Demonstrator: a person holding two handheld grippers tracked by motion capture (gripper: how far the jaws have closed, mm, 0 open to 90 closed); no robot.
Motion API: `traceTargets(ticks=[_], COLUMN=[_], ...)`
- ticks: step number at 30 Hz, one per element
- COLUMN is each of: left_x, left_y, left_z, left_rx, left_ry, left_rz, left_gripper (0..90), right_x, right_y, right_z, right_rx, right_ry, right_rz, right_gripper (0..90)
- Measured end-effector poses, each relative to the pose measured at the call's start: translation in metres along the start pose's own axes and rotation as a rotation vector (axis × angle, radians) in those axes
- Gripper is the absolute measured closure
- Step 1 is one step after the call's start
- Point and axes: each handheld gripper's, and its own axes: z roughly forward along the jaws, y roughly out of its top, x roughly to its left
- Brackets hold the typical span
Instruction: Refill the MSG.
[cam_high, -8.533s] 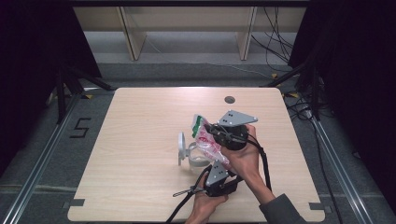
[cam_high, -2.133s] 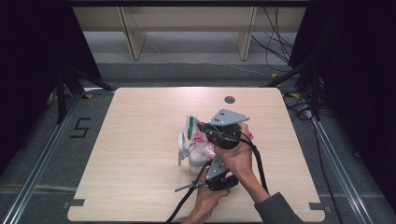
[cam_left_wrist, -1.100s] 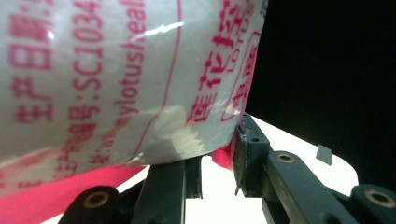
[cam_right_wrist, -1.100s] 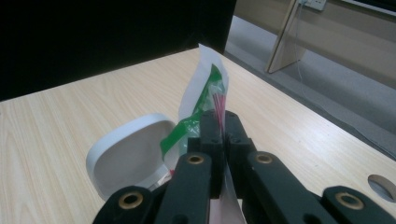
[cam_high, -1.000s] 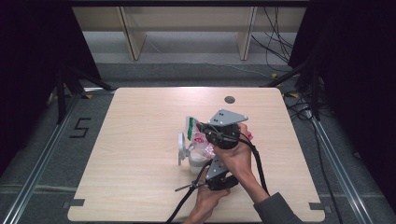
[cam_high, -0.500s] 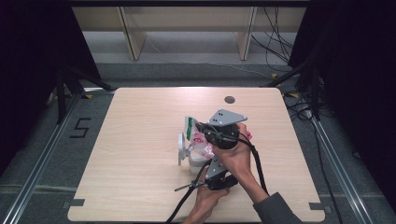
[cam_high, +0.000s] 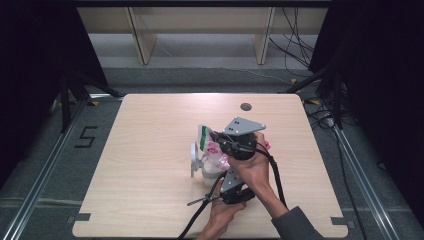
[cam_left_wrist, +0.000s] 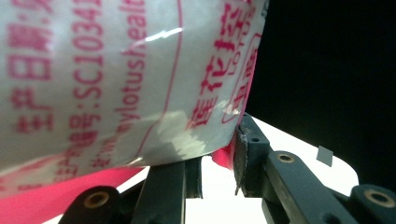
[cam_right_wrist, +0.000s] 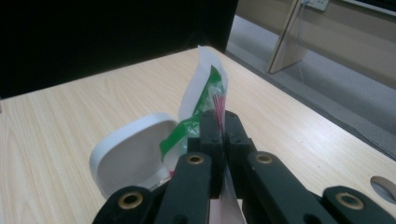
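Observation:
A clear plastic bag (cam_high: 216, 149) with pink print and a green top stands over a white container (cam_high: 207, 174) near the table's middle. My right gripper (cam_high: 212, 136) comes in from the right and is shut on the bag's top edge (cam_right_wrist: 205, 93); its jaws (cam_right_wrist: 219, 121) are pressed together there. My left gripper (cam_high: 224, 172) reaches up from the near side. In the left gripper view the printed bag (cam_left_wrist: 116, 70) hangs close in front, and its pink bottom edge sits between the narrowly spaced jaws (cam_left_wrist: 219, 158). The container's round lid (cam_right_wrist: 130, 154) stands flipped open on the left.
The wooden table (cam_high: 150, 150) has a round cable hole (cam_high: 245, 106) at the back. Both hands cross at the near edge, with cables trailing off the front. Wooden shelf legs (cam_high: 142, 40) stand beyond the table, and dark curtains are on both sides.
Since the earliest frame the right gripper and the bag's top have shifted slightly left. Over the last second nothing has visibly moved.

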Motion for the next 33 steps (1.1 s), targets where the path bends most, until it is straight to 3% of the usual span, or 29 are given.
traceTargets(ticks=[9,16,18,21,31,33], left_x=[0.0004,0.0010,0.0011,0.0006,0.0009,0.0010], left_y=[0.0002,0.0013,0.0013,0.0010,0.0024,0.0017], left_z=[0.0003,-0.0001,0.0000,0.0003,0.0001,0.0004], left_rx=[0.000,0.001,0.001,-0.001,-0.007,-0.003], left_ry=[-0.002,-0.003,-0.004,-0.004,-0.002,-0.003], left_rz=[-0.006,-0.009,-0.010,-0.010,-0.008,-0.007], left_gripper=[74.8,74.8,74.8,74.8,74.9,74.9], right_x=[0.0009,0.0007,-0.0001,0.0006,0.0016,0.0012], right_y=[0.0003,0.0015,0.0013,0.0015,0.0028,0.0028], right_z=[0.0014,0.0021,0.0020,0.0021,0.0013,0.0020], right_rx=[0.021,0.016,-0.005,0.016,0.000,0.007], right_ry=[0.002,0.003,-0.017,-0.002,-0.005,-0.007], right_rz=[-0.006,-0.012,-0.009,-0.016,-0.009,-0.035], right_gripper=[90.0,90.0,90.0,89.9,90.0,90.0])
